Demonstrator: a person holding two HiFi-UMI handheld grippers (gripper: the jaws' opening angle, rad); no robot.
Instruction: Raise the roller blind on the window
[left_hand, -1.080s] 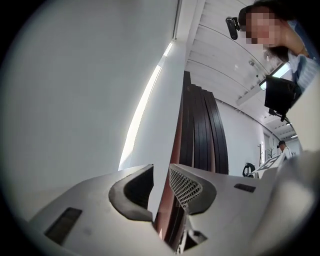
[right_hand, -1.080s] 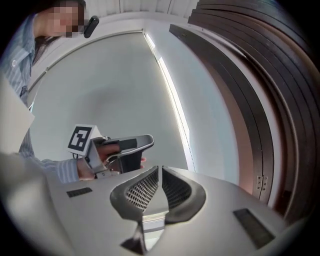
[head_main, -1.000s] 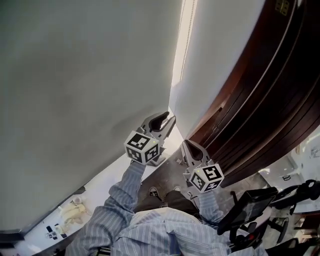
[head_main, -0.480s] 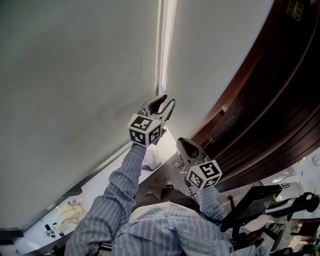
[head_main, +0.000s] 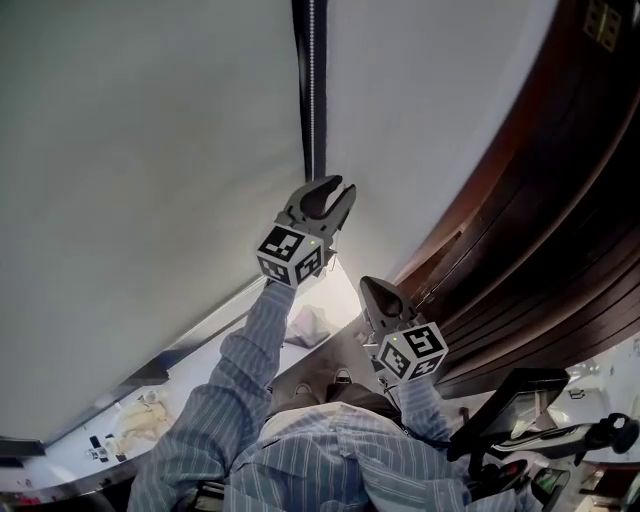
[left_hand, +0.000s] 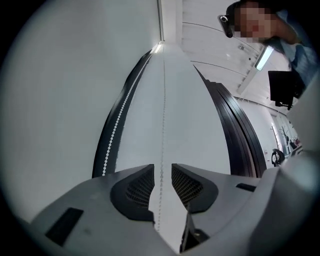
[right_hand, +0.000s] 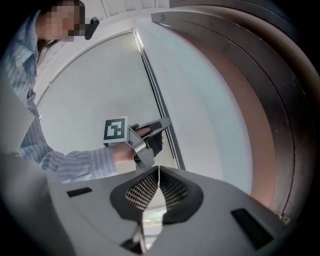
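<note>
I read the left claw (left_hand: 161, 176) released, jaws just been opening, thin white beaded cord (left_hand: 163, 110) between them | right claw (right_hand: 158, 181) clenched shut

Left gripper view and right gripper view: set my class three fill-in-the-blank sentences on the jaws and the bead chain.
On the left gripper the jaws stand ___. The thin bead chain runs ___ them. On the right gripper the jaws are ___. Missing words: apart; between; shut. The left jaws have just been opening.
</note>
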